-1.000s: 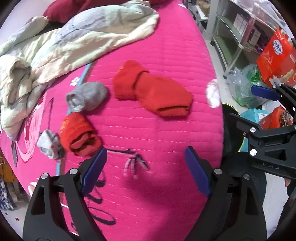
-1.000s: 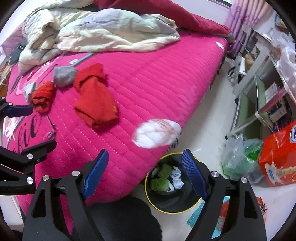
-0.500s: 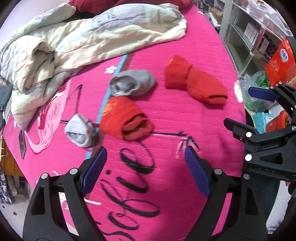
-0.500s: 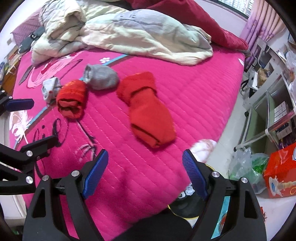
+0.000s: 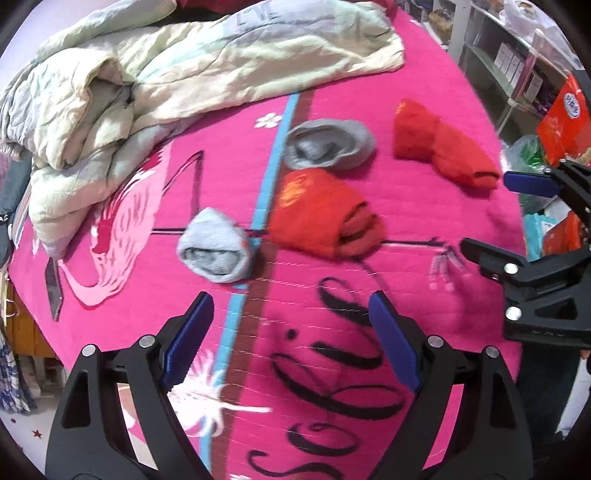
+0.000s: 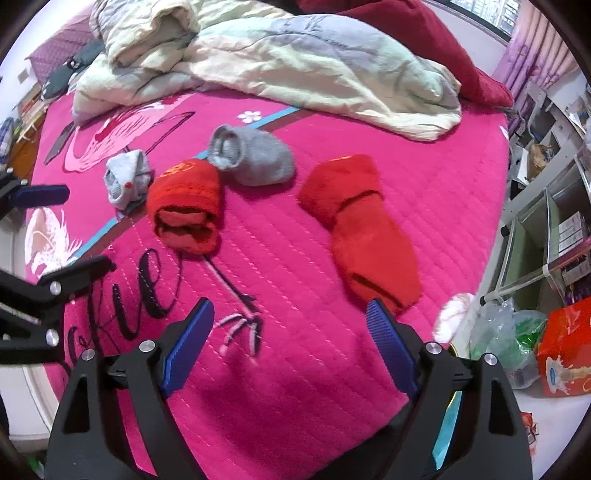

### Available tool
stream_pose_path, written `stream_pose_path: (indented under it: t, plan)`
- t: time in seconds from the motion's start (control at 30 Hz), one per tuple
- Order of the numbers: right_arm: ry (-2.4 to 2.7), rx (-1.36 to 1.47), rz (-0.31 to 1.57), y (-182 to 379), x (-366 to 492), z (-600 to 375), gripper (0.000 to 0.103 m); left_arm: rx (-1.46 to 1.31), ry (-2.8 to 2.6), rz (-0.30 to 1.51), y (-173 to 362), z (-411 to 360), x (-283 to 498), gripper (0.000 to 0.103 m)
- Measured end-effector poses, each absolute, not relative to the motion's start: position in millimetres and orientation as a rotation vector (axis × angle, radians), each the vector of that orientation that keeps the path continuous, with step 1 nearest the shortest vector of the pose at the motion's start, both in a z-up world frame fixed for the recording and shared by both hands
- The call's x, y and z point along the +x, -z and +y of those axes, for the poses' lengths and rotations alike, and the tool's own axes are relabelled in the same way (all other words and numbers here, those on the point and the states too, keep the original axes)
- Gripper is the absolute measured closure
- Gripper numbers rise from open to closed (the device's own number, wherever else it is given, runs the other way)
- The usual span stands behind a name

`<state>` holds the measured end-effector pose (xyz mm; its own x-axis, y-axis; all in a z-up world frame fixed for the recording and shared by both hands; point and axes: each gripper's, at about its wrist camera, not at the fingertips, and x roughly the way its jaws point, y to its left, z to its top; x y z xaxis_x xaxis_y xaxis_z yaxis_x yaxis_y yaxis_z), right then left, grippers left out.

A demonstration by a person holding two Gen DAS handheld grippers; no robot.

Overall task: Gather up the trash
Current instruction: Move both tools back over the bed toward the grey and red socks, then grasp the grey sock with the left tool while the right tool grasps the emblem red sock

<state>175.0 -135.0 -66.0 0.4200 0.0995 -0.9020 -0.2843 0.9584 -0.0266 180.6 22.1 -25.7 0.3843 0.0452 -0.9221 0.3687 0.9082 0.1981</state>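
Note:
A crumpled white tissue (image 6: 453, 314) lies at the right edge of the pink bed (image 6: 332, 369), just right of my right gripper (image 6: 290, 347), which is open and empty above the cover. My left gripper (image 5: 290, 339) is open and empty, hovering over the black lettering on the cover. Ahead of it lie a rolled pale grey sock (image 5: 216, 245), a rolled red sock (image 5: 321, 214), a grey sock (image 5: 328, 147) and a long red sock (image 5: 443, 147). The same socks show in the right wrist view, the long red sock (image 6: 362, 229) nearest the right gripper.
A rumpled pale duvet (image 5: 166, 74) and a dark red blanket (image 6: 424, 33) fill the far half of the bed. Right of the bed stand metal shelves (image 6: 546, 221), a clear plastic bag (image 6: 506, 343) and a red box (image 6: 565, 350) on the floor.
Both grippers have swung left over the bed. The socks have come closer to centre, and the bin with the yellow rim has left the right wrist view. Both stay open.

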Motion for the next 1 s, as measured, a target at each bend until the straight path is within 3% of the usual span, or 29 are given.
stream_pose_path:
  t: [0.13,0.57,0.8,0.83,0.9,1.0]
  plan:
    - [-0.249,-0.185,1.12,70,179,-122,0.021,0.415,0.18,1.172,34,43,193,0.013]
    - [-0.275,-0.169,1.158,87,195,-97,0.018,0.478,0.234,1.222,69,57,227,0.013]
    - [-0.313,-0.185,1.155,94,205,-72,0.015,0.555,0.263,1.198,95,59,254,0.007]
    - [-0.322,-0.185,1.156,96,208,-68,0.015,0.534,0.279,1.178,95,61,256,0.009]
    - [-0.334,-0.184,1.158,99,215,-61,0.015,0.451,0.366,1.197,94,65,259,0.044]
    - [-0.351,-0.181,1.161,103,223,-52,0.015,0.452,0.391,1.19,90,65,258,0.055]
